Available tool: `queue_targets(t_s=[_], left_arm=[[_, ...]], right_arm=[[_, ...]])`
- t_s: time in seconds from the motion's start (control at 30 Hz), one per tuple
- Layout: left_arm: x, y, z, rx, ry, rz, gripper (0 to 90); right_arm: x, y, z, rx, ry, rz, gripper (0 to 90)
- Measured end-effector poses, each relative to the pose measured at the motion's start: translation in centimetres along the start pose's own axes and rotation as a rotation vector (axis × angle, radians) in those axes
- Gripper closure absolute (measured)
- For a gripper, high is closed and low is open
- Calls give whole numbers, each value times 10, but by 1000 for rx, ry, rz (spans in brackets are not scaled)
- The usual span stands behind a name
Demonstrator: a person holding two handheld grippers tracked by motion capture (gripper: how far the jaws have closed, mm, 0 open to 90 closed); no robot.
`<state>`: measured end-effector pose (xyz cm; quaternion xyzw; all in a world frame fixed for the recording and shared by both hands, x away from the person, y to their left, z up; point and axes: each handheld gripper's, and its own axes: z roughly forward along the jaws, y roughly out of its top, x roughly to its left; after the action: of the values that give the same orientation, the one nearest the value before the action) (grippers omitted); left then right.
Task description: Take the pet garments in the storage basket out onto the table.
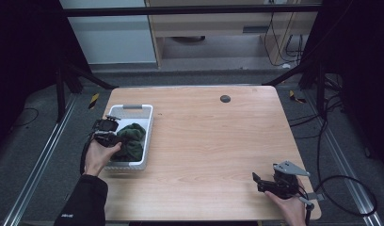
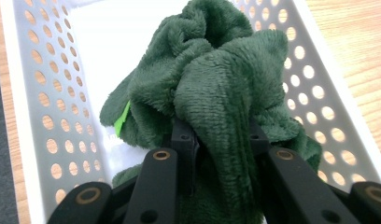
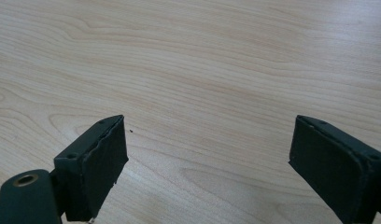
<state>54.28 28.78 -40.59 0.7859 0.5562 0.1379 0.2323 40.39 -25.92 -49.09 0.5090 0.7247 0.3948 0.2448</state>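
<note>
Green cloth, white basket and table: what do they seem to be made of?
Green cloth: looks like plush fleece or microfibre, fuzzy pile, soft folds.
White basket: probably moulded plastic, smooth walls punched with round holes.
Table: wood or wood-look laminate, matt grain pattern.

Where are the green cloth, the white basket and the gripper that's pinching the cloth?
green cloth (image 2: 212,79): left gripper view, on its bunched upper fold.
white basket (image 2: 44,93): left gripper view, on its perforated side wall.
left gripper (image 1: 107,133): high view, at its black jaws, closed on the cloth.
</note>
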Motion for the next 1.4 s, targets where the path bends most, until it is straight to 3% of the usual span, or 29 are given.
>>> queue_targets(t_s=[0.67, 0.9, 1.4], left_arm=[[1, 4, -55, -95, -10, 45, 735], [-8, 8, -72, -134, -13, 74, 736], [-23, 15, -99, -150, -31, 130, 739]], right_arm=[[1, 0, 1, 7, 1, -8, 111], [1, 0, 2, 4, -4, -21, 112], [1, 0, 1, 3, -3, -22, 111]])
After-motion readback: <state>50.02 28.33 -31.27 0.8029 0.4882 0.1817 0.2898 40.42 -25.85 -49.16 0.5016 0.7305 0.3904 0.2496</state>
